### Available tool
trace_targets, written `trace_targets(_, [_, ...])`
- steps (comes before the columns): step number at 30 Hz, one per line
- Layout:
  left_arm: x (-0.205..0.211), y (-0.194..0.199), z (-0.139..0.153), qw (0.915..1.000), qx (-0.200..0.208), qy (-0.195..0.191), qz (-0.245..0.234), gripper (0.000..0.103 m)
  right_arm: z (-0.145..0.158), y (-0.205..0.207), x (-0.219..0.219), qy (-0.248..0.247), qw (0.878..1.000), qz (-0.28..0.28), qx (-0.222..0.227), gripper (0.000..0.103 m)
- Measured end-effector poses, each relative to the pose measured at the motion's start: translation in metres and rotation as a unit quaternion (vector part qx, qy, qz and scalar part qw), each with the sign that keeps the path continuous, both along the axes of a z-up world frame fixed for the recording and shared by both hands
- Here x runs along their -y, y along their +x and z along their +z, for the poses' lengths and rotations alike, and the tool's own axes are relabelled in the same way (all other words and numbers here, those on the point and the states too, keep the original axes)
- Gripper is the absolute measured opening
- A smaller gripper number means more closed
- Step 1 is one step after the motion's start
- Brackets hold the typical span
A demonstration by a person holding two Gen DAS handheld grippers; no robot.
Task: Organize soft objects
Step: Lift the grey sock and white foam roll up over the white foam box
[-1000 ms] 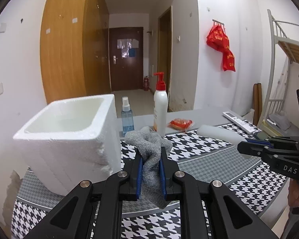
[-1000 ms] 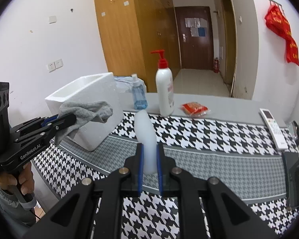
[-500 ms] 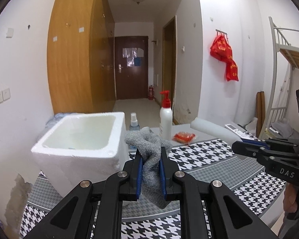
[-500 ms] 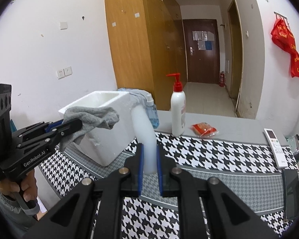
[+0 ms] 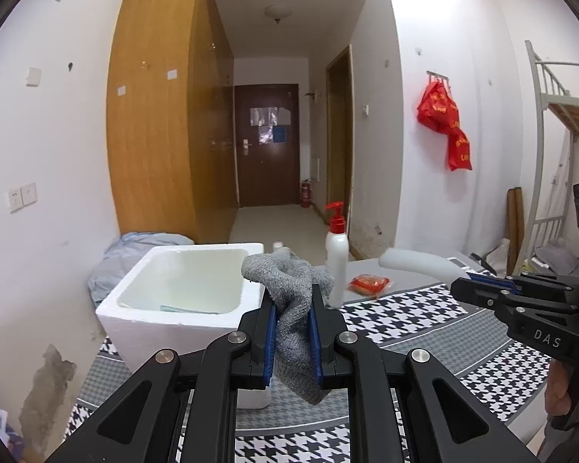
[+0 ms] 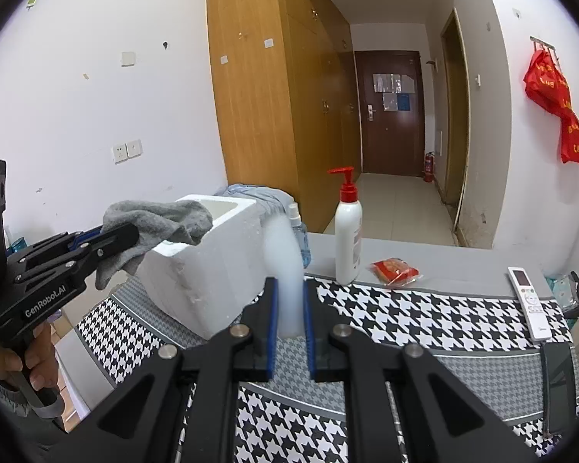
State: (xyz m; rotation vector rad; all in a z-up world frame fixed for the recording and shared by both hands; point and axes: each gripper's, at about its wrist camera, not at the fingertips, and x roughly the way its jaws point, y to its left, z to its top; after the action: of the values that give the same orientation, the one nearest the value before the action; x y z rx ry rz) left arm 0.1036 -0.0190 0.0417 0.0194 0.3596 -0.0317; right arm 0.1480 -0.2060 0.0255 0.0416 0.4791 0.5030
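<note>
My left gripper (image 5: 292,320) is shut on a grey knitted sock (image 5: 289,293) that droops below its pads, held above the near right corner of a white foam box (image 5: 173,308). In the right wrist view the same sock (image 6: 158,220) hangs beside the box (image 6: 208,266) from the left gripper (image 6: 115,233). My right gripper (image 6: 289,308) is shut on a white foam tube (image 6: 283,262) that sticks forward and up. That tube (image 5: 417,264) also shows in the left wrist view, clamped in the right gripper (image 5: 467,285) to the right of the box.
A houndstooth cloth (image 6: 424,320) covers the table. A white pump bottle (image 6: 347,239), a small spray bottle (image 6: 299,231) and a red snack packet (image 6: 395,270) stand behind. A remote (image 6: 529,301) and a dark phone (image 6: 557,386) lie right. A person's hand (image 6: 31,359) holds the left gripper's handle.
Both grippers have risen with their loads. The box's inside now shows more from above in the left wrist view, and the tube stands higher off the cloth.
</note>
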Motion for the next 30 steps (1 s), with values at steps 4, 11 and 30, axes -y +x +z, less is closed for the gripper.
trace_targets(4, [-0.002,-0.003,0.004,0.9999,0.007,0.004,0.008,0.016,0.001,0.001,-0.003,0.0,1.0,0.002,0.002,0.015])
trace_targets(11, [-0.013,-0.001,0.008,0.9996,0.012,0.005,0.024,0.016,0.009,0.002,-0.011,-0.007,1.0,0.005,0.013,0.015])
trace_targets(30, [-0.055,-0.009,0.021,0.9972,0.025,0.005,0.071,0.016,0.029,0.01,-0.058,-0.033,0.998,0.045,0.024,0.015])
